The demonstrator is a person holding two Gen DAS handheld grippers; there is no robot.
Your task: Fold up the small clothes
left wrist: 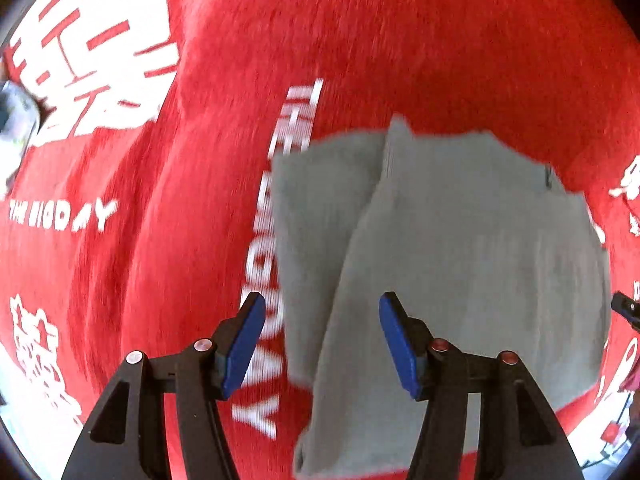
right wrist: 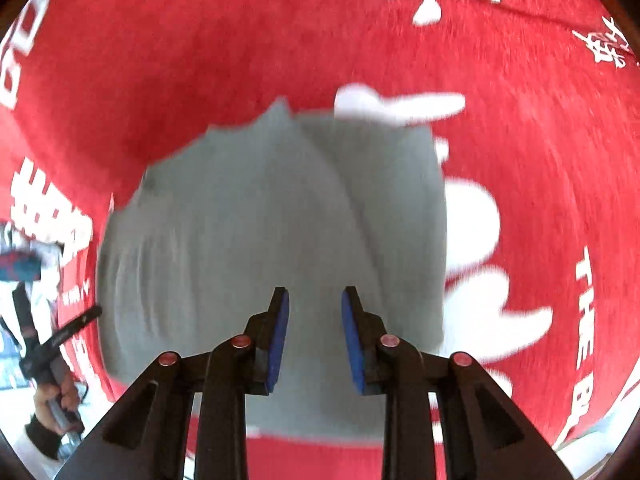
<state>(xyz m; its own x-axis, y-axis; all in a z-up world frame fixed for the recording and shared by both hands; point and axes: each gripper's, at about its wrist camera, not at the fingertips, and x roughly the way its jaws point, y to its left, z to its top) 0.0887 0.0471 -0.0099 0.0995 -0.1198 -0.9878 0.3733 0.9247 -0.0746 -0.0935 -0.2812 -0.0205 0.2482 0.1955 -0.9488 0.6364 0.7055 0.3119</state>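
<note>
Left wrist view: our left tool (left wrist: 322, 344) gapes empty over the part-folded grey garment (left wrist: 460, 248) — right tool (right wrist: 315, 334) narrowly parted, empty; next, grip its six-o'clock hem.

A red cloth (left wrist: 400, 40) printed with white characters and lettering covers the supporting surface. A folded grey garment (left wrist: 460, 240) lies flat directly on it, one layer overlapping another.

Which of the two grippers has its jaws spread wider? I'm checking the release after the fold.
The left gripper: its blue pads stand far apart over the folded grey garment, while the right gripper shows a narrow gap.
</note>
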